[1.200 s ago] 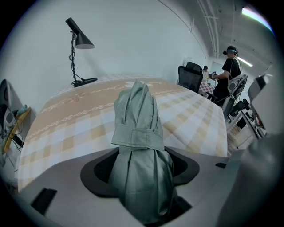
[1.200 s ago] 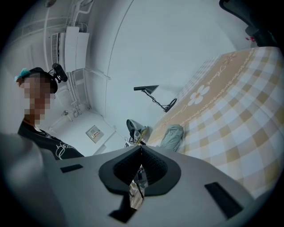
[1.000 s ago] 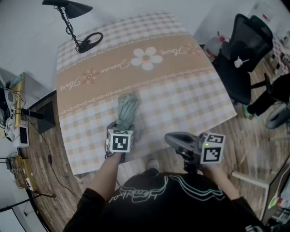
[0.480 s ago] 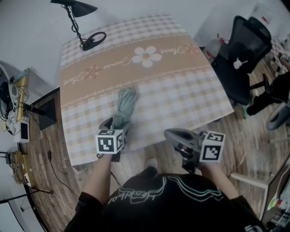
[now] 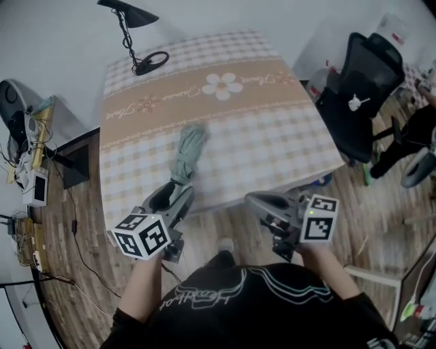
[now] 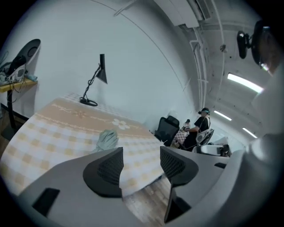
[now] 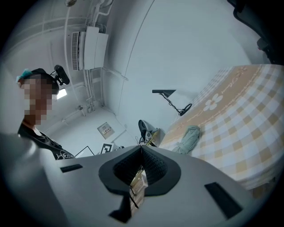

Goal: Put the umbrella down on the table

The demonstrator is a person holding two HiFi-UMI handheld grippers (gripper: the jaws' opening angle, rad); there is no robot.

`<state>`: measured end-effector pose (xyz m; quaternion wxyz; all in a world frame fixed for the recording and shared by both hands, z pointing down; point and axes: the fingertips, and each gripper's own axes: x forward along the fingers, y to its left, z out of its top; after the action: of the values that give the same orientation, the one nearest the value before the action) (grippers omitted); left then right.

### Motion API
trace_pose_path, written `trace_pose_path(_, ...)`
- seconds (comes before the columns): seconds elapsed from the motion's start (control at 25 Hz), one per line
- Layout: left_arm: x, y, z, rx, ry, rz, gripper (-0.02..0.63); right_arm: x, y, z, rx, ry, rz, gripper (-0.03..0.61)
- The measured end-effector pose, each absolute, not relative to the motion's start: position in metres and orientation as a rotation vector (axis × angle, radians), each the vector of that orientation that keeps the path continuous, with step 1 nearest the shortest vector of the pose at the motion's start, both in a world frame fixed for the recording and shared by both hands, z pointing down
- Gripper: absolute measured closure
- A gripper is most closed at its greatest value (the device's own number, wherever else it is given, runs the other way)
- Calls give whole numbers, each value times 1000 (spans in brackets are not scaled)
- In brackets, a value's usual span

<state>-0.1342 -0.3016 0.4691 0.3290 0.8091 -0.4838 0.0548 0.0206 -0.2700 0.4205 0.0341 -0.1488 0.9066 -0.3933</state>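
Head view looks steeply down; all share table.

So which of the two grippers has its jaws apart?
The left gripper: its jaws stand apart, empty, though they have just closed a little. The right gripper has its jaws pressed together.

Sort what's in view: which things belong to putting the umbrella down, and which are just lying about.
Job in hand:
- folded green umbrella, already lying on the table
- table with the checked cloth

Just lying about:
- black desk lamp at the table's far corner
- black office chair beside the table
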Motion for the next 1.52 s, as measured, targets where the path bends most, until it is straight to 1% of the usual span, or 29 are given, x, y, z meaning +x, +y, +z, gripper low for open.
trace_pose_path(0.08,-126,-287,450,2131,-1263,86,391,23,-261,411,-439,2795,-1186,568)
trace_pose_path(0.12,-121,-279,443,2136,-1261,66,429,25,-257,407,-429,2794,-1174,568)
trace_pose_path(0.28,-103,-246,420,2156,-1212,-8,531,26,-237,388,-364,2806,-1122,568)
trace_pose_path(0.36,-98,-231,407,2178,-1206,-31,546,24,-224,382,-342,2822,-1094,568)
trace_pose_path(0.56,-82,-197,374,2252,-1184,-76,612,28,-196,370,-321,2820,-1053,568)
trace_pose_path(0.76,-56,-163,339,2411,-1089,-61,615,29,-167,346,-247,2867,-967,568)
trace_pose_path(1.08,-25,-111,333,2529,-1085,9,615,41,-109,327,-238,2927,-762,568)
trace_pose_path(1.52,0,-79,326,2567,-1044,-6,615,54,-73,320,-213,2932,-724,568)
